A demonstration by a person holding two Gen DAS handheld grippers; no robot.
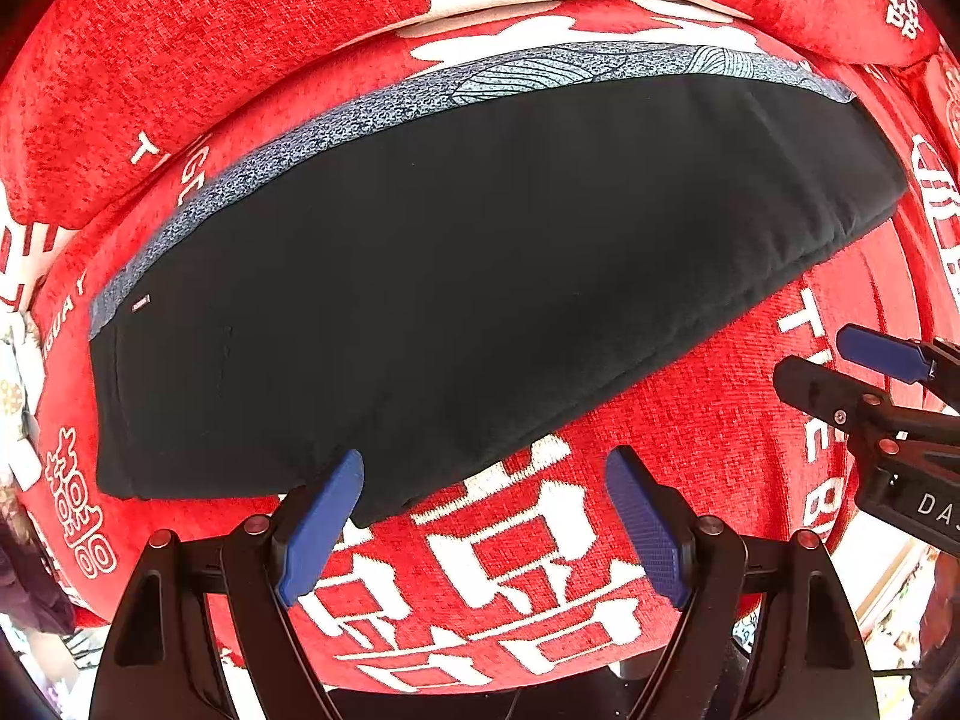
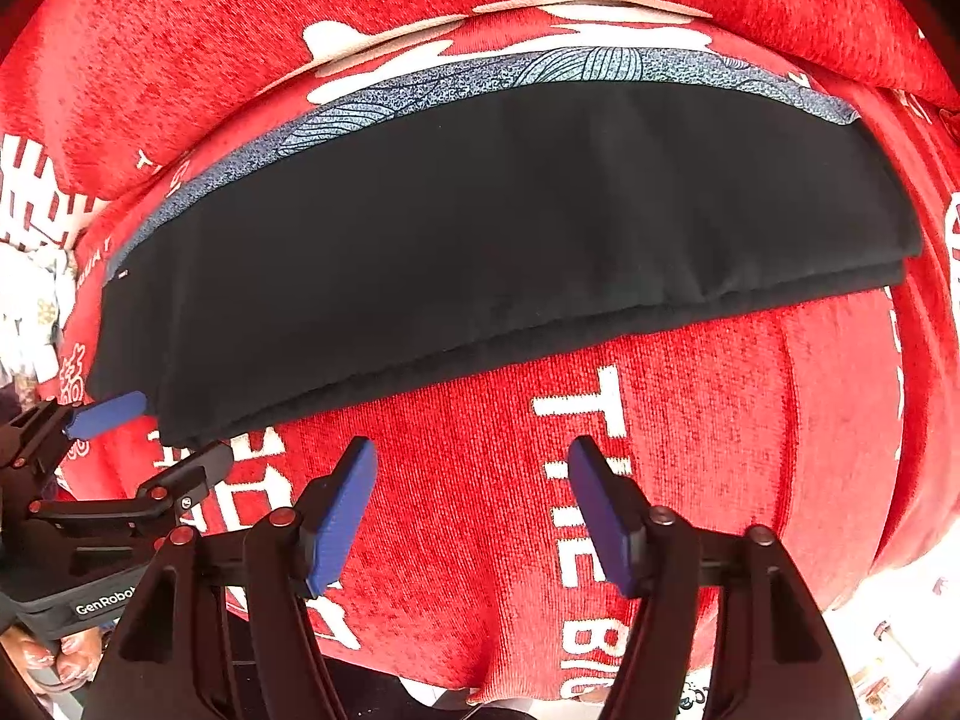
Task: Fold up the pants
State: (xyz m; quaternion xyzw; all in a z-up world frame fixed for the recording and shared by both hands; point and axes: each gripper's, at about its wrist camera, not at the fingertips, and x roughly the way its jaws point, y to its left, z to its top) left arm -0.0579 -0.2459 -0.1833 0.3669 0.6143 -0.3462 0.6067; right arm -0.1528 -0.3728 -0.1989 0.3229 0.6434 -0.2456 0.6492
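Left wrist view: the black pants [image 1: 456, 276] lie folded on the red cushion [image 1: 690, 420]; the left gripper [image 1: 486, 516] gapes wide at their near edge, its left finger overlapping the fabric.

Right wrist view: the right gripper [image 2: 474, 504], wide and empty, hovers over the cushion [image 2: 690, 420] just short of the pants [image 2: 510, 228].

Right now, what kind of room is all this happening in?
Probably a home, perhaps a living room or bedroom. The black pants lie folded on a cushioned seat or bed under a red cover with white lettering, and cluttered household bits show at the left edge.
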